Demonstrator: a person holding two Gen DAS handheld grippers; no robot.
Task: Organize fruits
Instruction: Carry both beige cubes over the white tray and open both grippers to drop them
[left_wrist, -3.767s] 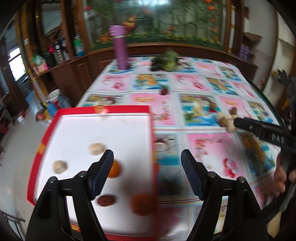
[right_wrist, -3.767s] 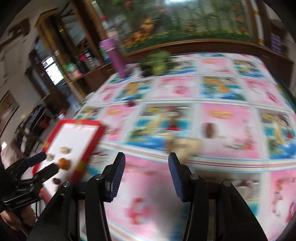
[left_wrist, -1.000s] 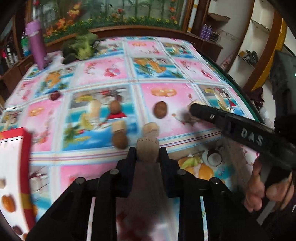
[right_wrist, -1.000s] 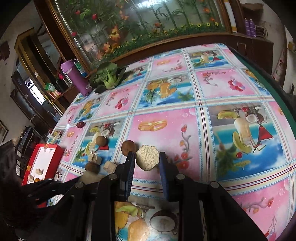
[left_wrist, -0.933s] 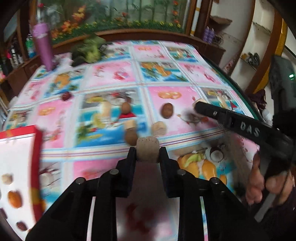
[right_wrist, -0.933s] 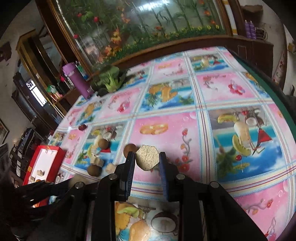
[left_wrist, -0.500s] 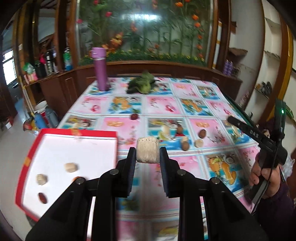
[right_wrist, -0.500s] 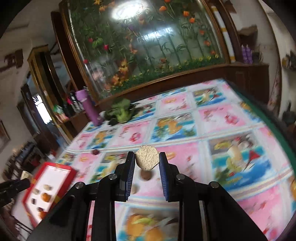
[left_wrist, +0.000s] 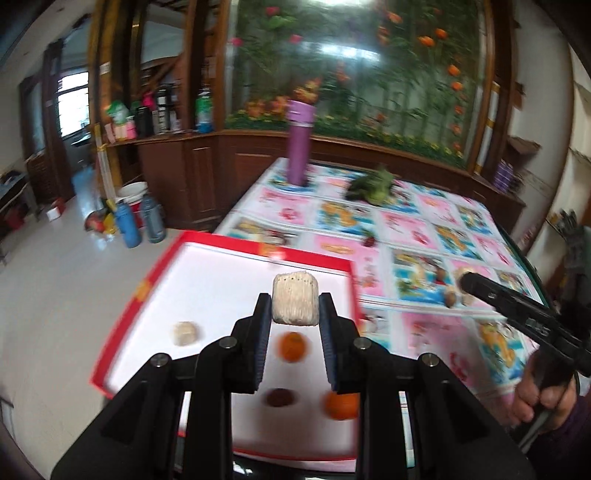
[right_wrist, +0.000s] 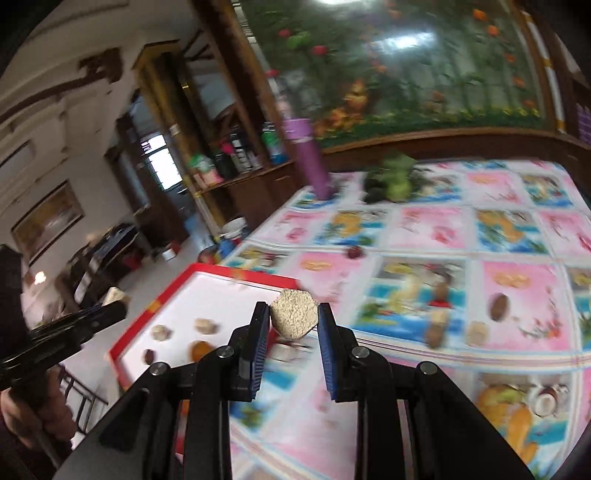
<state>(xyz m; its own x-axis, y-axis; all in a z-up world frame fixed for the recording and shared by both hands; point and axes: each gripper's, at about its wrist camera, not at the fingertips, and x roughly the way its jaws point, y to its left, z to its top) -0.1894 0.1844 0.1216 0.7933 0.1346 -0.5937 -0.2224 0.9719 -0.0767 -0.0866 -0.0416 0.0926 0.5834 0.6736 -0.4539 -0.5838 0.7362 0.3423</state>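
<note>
A pale ribbed block (left_wrist: 295, 302) sits clenched between the blue pads of the left tool (left_wrist: 295, 314), held in the air over the red-rimmed white tray (left_wrist: 229, 247). Under it, on the tray's white floor, lie a beige lump (left_wrist: 185, 333) toward the tray's left side, an orange fruit (left_wrist: 292, 346) directly below the block, a dark brown fruit (left_wrist: 279, 397) nearer the camera, and a second orange fruit (left_wrist: 341, 405) by the tray's right edge.

The right tool (right_wrist: 293, 319) is clamped on a speckled tan piece (right_wrist: 293, 318), which hangs just off the tray's right rim (right_wrist: 243, 275), above the patterned cloth of the desk (right_wrist: 424, 236). In the right wrist view the tray holds two beige lumps, a small dark fruit and an orange one.

Right of the tray, well apart from it, several brown and tan fruits (right_wrist: 498, 306) lie loose on the desk; motion blur hides their exact kind. A small dark red fruit (right_wrist: 354, 252) lies beyond the tray's far right corner. Farther back from the tray stand a purple bottle (left_wrist: 301, 144) and a leafy green vegetable (left_wrist: 373, 184). A hand (left_wrist: 543, 395) grips the right tool's handle to the right of the tray.
</note>
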